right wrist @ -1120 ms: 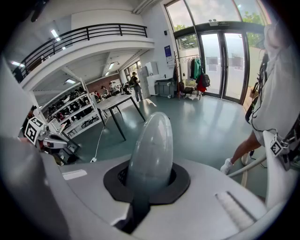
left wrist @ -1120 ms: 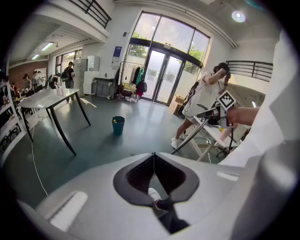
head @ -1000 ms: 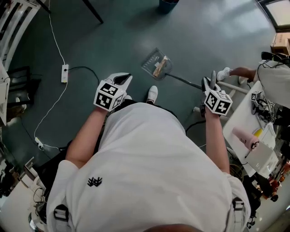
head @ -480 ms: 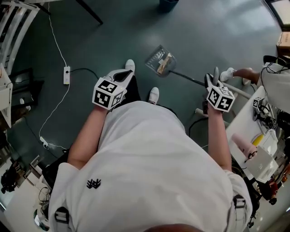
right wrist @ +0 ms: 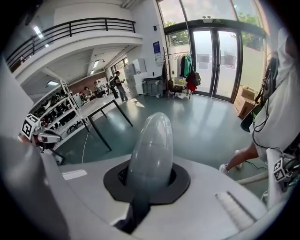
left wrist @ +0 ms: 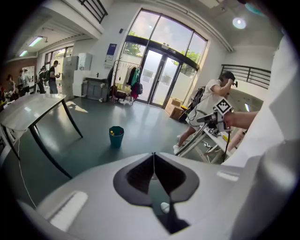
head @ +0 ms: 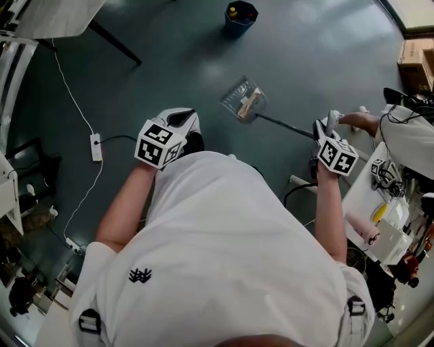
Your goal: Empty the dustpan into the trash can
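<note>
The clear dustpan point(head: 244, 99) holds scraps of litter and hangs above the grey floor, ahead of me in the head view. Its long dark handle runs back and right to my right gripper point(head: 327, 126), which is shut on the handle's end. In the right gripper view the grey rounded handle end point(right wrist: 151, 150) stands up between the jaws. A dark blue trash can point(head: 241, 17) with something yellow inside stands at the top of the head view, beyond the pan. It also shows as the trash can point(left wrist: 116, 136) in the left gripper view. My left gripper point(head: 186, 118) is shut and empty at my left.
A power strip point(head: 95, 147) with a white cable lies on the floor at left. A table point(head: 57, 15) with dark legs stands at upper left. Another person point(head: 410, 132) and a cluttered white table point(head: 369, 183) are close on the right, with cardboard boxes point(head: 415, 57) behind.
The person has stepped forward, carrying the dustpan along. The trash can has come fully into view at the top of the head view. Both grippers keep their hold and pose.
</note>
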A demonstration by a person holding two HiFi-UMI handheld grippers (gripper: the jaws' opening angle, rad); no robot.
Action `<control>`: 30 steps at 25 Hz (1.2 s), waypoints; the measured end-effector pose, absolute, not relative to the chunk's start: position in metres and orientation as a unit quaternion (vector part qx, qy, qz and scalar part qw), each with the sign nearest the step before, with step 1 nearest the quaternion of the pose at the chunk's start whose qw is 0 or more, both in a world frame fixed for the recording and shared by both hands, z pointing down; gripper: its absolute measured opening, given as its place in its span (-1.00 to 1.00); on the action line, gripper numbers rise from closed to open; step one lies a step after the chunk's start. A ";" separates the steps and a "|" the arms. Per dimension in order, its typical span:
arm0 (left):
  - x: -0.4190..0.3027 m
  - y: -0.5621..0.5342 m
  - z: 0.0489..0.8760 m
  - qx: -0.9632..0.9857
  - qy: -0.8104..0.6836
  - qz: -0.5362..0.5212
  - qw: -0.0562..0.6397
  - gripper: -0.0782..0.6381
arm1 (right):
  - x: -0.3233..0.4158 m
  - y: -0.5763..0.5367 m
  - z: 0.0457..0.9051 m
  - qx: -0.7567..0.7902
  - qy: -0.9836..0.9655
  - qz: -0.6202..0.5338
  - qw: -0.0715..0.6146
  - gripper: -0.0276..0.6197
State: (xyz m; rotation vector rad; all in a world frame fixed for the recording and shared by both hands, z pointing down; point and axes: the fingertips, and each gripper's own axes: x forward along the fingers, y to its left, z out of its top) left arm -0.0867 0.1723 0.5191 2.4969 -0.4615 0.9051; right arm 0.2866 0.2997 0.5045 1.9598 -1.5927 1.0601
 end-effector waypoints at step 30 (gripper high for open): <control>0.017 -0.127 0.499 0.898 -0.208 0.299 0.247 -0.61 | 0.492 -0.068 0.405 0.739 -0.567 0.311 0.188 -0.91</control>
